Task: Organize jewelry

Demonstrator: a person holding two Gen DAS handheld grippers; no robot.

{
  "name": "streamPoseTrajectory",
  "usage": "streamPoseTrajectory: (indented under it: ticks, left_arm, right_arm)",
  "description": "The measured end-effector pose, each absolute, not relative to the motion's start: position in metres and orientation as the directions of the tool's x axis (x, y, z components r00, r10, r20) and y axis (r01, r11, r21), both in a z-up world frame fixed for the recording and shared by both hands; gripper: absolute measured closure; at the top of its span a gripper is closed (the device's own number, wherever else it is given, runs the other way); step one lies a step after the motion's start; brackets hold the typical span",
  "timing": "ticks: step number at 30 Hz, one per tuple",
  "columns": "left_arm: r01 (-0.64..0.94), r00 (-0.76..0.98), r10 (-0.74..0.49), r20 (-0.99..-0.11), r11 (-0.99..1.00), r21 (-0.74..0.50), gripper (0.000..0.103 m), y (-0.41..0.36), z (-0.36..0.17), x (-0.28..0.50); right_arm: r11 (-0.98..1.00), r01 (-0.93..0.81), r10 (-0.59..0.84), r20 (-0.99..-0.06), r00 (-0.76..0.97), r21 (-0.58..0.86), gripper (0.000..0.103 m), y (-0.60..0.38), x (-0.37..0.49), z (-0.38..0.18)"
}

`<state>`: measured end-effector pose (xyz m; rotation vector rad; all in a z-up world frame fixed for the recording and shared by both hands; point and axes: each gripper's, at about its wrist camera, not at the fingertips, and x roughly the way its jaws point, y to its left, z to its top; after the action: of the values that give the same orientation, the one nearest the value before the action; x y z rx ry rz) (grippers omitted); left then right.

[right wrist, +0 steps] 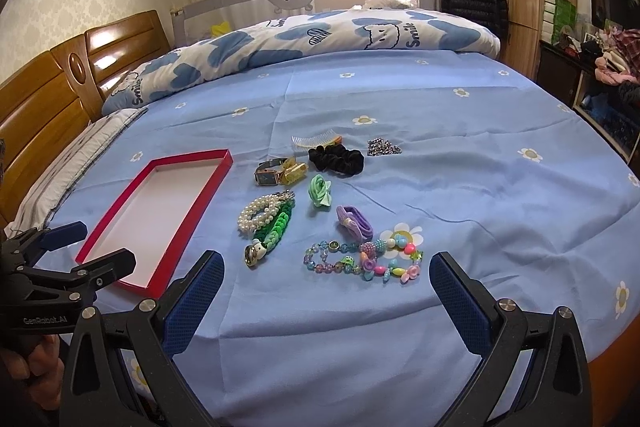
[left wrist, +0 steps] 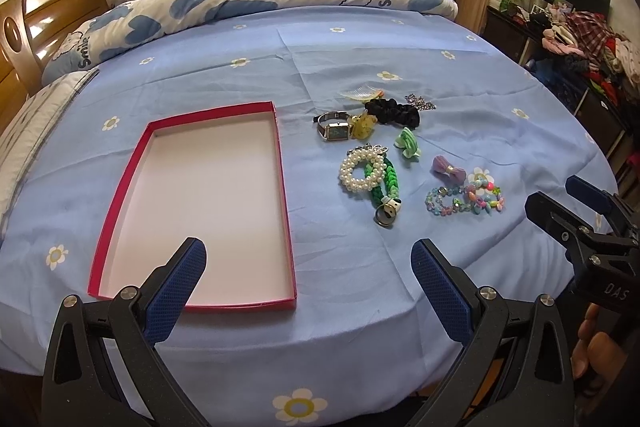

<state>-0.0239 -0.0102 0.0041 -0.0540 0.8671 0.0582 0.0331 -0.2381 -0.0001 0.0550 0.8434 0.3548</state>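
- Red-rimmed, white-floored, the shallow box lies empty on the blue bedsheet, so I judge the sorting has not yet begun.
- All the jewelry sits in a loose cluster to the right of the box: a watch, a black scrunchie, a pearl bracelet touching a green braided keyring, a green clip, a purple bow and a colourful bead bracelet.
- Left gripper hangs with its jaws spread wide and nothing between them, over the near end of the box; right gripper is likewise wide apart and empty, facing the bead bracelet.
- Next move, as I read it: lower the right gripper onto the nearest piece, pinching beads without dragging the soft sheet.
- Right wrist view alone shows a clear comb and a small metal chain plainly; the left wrist view shows the box's whole floor.
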Motion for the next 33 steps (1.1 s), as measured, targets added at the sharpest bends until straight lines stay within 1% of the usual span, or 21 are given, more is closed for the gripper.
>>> streamPoseTrajectory:
  ticks: [20, 33]
  left_arm:
    - [-0.056, 0.632, 0.008, -0.775, 0.998, -0.035, 0.0, -0.01, -0.002, -0.011]
    - [-0.031, 0.611, -0.031, -0.791, 0.998, -0.063, 0.001, -0.007, -0.007, 0.012]
  right_arm:
    - [0.934, -0.286, 0.348, -0.721, 0.598, 0.213, 0.0, -0.242, 0.039, -0.007]
    - [0.927, -0.268, 0.373, -0.732, 0.57, 0.264, 0.001, -0.252, 0.059, -0.021]
